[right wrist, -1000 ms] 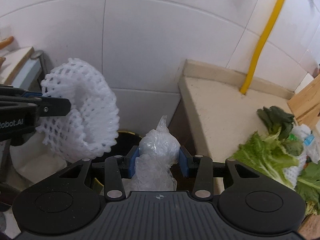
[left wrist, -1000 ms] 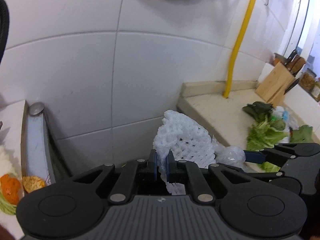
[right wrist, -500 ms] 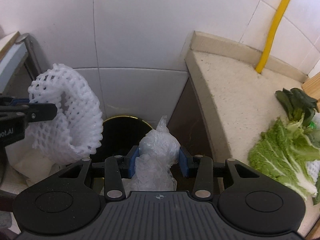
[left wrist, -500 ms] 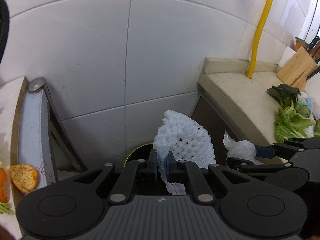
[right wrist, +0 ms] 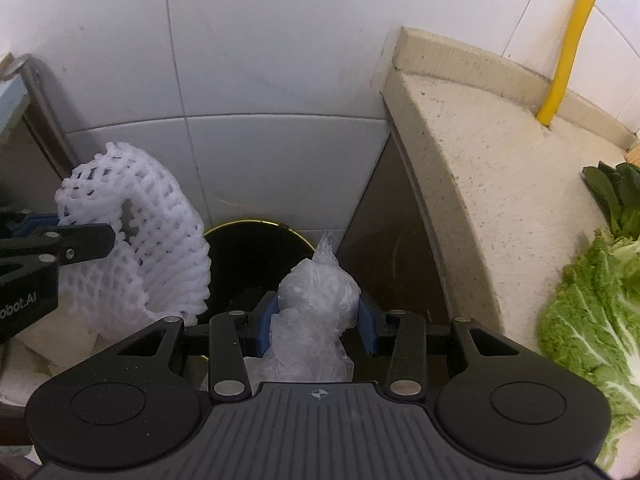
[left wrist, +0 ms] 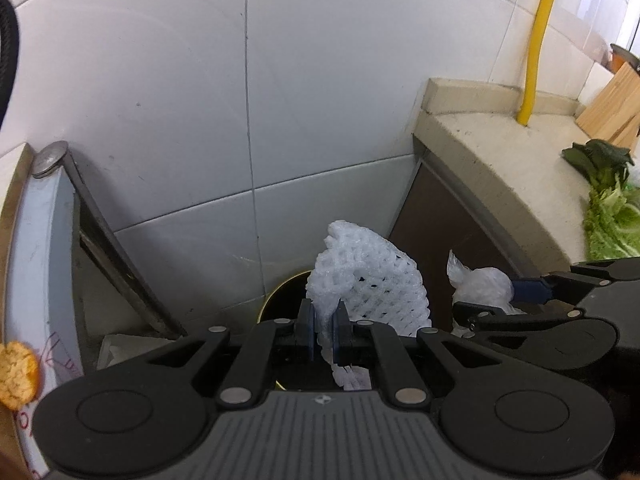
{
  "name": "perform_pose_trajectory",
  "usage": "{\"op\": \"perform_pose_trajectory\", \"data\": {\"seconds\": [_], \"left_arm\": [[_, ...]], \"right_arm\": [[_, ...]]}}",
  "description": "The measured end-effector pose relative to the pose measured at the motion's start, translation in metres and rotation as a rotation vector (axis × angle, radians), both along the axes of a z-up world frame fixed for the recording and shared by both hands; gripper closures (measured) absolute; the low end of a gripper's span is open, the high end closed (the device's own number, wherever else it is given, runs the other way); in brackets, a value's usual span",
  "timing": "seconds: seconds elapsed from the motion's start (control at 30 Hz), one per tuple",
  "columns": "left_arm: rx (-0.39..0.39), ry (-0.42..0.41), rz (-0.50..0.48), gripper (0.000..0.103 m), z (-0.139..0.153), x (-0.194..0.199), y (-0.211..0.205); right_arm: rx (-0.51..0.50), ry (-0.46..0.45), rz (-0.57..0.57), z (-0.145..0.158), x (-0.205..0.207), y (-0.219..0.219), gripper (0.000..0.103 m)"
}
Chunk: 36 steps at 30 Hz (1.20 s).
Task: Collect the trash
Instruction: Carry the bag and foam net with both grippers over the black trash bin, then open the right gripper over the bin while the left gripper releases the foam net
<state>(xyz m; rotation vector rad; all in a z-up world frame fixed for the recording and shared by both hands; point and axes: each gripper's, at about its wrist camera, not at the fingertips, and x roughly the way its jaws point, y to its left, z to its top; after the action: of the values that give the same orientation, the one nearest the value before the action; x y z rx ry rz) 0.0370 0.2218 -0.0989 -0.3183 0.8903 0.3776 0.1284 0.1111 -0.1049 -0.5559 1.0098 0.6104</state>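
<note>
Foam net (left wrist: 372,276) pinched — left gripper (left wrist: 323,334), above bin (right wrist: 256,256)

A white foam net (left wrist: 372,276) and a crumpled clear plastic bag (right wrist: 316,304) hang side by side above a dark, gold-rimmed bin (right wrist: 256,256).

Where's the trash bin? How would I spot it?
Find the stone counter below the yellow pipe. In the gap left of it, by the tiled wall, sits the bin: round, black inside, with a gold rim, just beyond the foam net and plastic bag.
</note>
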Motion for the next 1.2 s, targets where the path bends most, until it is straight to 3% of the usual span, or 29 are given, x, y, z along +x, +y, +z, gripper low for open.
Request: {"op": "perform_pose_trajectory", "data": {"seconds": [0.33,0.5,0.63,0.67,0.77,1.03,1.2], "left_arm": [[0.01,0.081,0.009,0.093,-0.016,0.024,0.002],[-0.026,0.131,0.026,0.093,-0.031,0.039,0.008],[-0.011,0.153,0.027,0.092,-0.038,0.048,0.008],[-0.013,0.161,0.029,0.09,-0.039,0.049,0.008],[-0.044,0.186,0.021,0.072,-0.045,0.054,0.01],[-0.049,0.203,0.007,0.065,-0.052,0.071,0.016],[-0.028,0.148,-0.009,0.065,-0.041,0.067,0.015]], "right_arm": [[-0.02,0.054,-0.026,-0.029,0.023,0.007,0.052],[-0.017,0.092,-0.053,-0.05,0.037,0.01,0.046],[-0.019,0.112,-0.062,-0.065,0.043,0.011,0.041],[-0.022,0.121,-0.064,-0.069,0.044,0.011,0.037],[-0.013,0.131,-0.076,-0.08,0.048,0.011,0.035],[0.062,0.185,-0.152,-0.106,0.062,0.012,0.035],[0.065,0.165,-0.171,-0.093,0.042,-0.001,0.035]]}}
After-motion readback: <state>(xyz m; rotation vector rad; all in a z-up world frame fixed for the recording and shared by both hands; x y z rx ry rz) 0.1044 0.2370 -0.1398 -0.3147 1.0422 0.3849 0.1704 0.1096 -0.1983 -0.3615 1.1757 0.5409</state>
